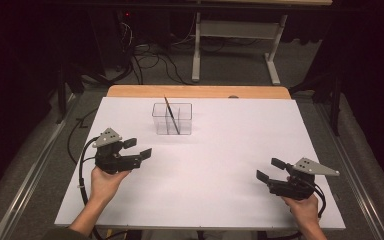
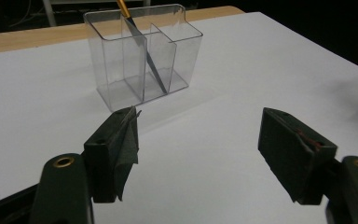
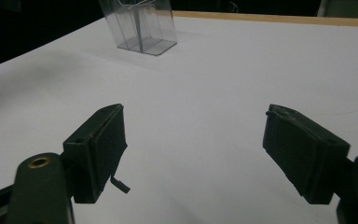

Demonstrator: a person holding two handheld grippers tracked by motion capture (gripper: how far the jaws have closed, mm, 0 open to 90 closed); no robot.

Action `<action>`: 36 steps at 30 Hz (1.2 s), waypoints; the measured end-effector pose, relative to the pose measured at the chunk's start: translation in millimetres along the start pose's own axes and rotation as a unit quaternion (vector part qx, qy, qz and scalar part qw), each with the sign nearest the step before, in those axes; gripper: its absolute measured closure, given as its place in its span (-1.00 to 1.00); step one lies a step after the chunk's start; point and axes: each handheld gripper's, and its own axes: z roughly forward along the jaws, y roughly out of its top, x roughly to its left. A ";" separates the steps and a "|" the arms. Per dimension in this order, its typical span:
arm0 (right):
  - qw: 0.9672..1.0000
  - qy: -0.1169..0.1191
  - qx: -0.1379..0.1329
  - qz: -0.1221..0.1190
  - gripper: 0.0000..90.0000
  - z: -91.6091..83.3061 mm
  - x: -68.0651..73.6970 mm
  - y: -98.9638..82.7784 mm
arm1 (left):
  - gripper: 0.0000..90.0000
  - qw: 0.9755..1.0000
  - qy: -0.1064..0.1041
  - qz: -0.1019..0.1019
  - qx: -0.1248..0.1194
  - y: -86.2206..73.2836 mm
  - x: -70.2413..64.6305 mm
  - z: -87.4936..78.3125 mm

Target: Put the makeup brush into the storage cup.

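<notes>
So: two grippers, one clear holder, one brush, one white table. Left gripper [image 1: 138,148] held low over the table [image 1: 220,165], jaws spread wide with nothing between them; in the left gripper view the bare tabletop shows through the gap. Right gripper [image 1: 271,168] likewise held low, jaws wide apart and empty, bare table between them in the right gripper view. Holder [image 2: 142,53] is a clear plastic box with inner dividers; I count three compartments in the left gripper view. It stands upright ahead of the left jaws, beyond their tips and offset toward the left-hand jaw, well apart from both. From the right gripper it sits far ahead and off past the left-hand jaw [image 3: 139,25], well apart. Single brush [image 2: 142,46] stands inside the holder, slender, dark shaft with a gold-coloured upper section. Long axis runs steeply up and down but tilted: lower end rests on the holder floor in the middle compartment, on the side nearer the left jaws, upper end leans away from them and sticks out above the rim. In the high view the brush [image 1: 171,116] reads as a thin dark diagonal across the holder [image 1: 184,119], top toward the far edge of the table. Neither gripper touches holder or brush.
</notes>
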 end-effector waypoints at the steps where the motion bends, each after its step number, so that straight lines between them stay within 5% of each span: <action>1: 1.000 0.000 0.000 0.000 -0.50 -0.2 0.0 -0.1 | -0.36 1.000 0.001 -0.001 0.000 -0.4 0.2 0.4; 36: 1.000 0.001 -0.003 -0.001 -0.50 -1.6 0.4 -0.1 | -0.35 1.000 0.021 -0.013 0.002 -24.3 -0.4 11.6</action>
